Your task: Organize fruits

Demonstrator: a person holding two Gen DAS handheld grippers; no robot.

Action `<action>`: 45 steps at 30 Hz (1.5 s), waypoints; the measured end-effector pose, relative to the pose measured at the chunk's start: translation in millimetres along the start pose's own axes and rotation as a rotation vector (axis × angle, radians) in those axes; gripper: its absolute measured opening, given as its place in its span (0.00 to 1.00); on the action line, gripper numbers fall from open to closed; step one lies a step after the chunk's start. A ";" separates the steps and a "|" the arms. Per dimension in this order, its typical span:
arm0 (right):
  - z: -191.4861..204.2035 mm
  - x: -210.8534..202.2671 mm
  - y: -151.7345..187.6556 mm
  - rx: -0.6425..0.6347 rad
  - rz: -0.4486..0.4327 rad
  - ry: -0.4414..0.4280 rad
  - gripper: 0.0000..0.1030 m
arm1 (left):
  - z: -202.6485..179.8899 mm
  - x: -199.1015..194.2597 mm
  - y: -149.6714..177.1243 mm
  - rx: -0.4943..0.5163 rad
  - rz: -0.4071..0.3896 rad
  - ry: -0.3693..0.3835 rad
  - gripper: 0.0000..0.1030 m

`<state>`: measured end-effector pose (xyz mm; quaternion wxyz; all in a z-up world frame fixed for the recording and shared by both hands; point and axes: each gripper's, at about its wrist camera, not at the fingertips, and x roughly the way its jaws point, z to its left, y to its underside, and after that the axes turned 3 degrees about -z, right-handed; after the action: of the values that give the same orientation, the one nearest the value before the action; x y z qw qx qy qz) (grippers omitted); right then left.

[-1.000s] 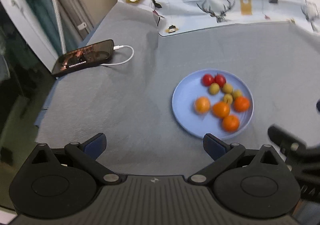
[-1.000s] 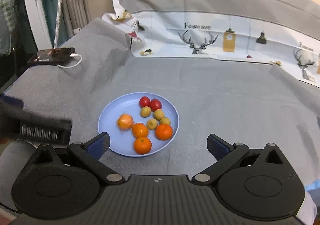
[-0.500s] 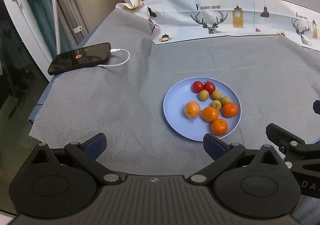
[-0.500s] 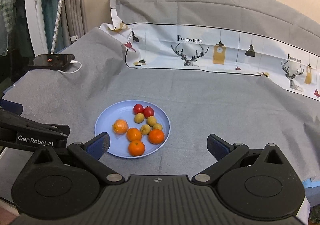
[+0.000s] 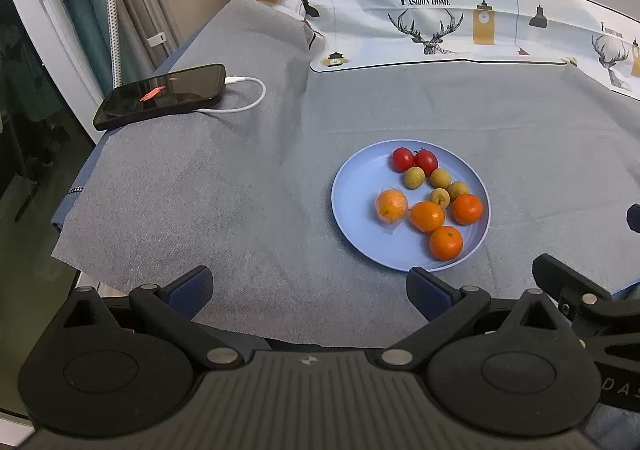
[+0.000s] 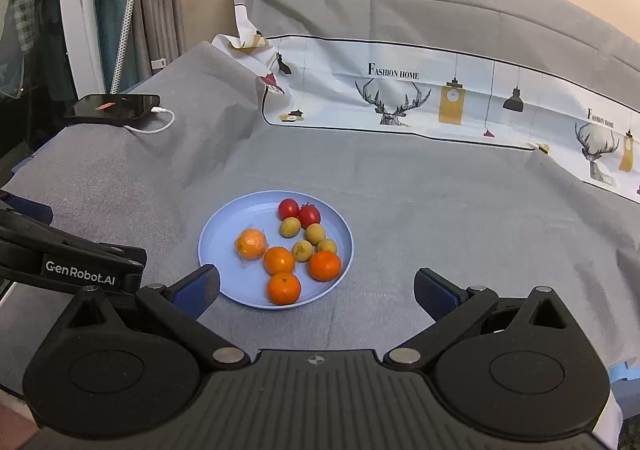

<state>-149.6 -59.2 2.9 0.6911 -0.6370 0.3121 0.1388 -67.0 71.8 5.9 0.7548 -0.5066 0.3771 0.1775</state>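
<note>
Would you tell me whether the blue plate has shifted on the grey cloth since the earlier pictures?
No. The blue plate keeps its place relative to the phone; only the cameras moved.

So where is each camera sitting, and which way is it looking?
Left wrist view: sits on the left gripper, looking forward and down at the round light-blue plate of fruit; its own open fingers show, plus the right gripper at the right edge.
Right wrist view: sits on the right gripper, facing the same plate; its own open fingers show, the left gripper at left.
Both views share the plate, the grey cloth and the black phone.
</note>
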 end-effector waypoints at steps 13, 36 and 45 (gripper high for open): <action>2.1 0.5 3.8 -0.005 0.004 -0.007 0.99 | -1.4 -2.2 1.9 0.003 0.002 -0.011 1.00; -1.3 -7.4 -0.3 0.037 -0.037 0.006 0.99 | 3.6 -13.3 -6.7 -0.001 -0.011 -0.014 1.00; 0.7 -14.4 0.0 0.031 -0.045 0.017 0.99 | 4.2 -20.6 -5.6 -0.011 -0.026 -0.011 1.00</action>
<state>-160.5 -55.5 11.6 0.7012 -0.6342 0.3054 0.1130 -75.1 75.6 25.8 0.7563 -0.5145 0.3653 0.1728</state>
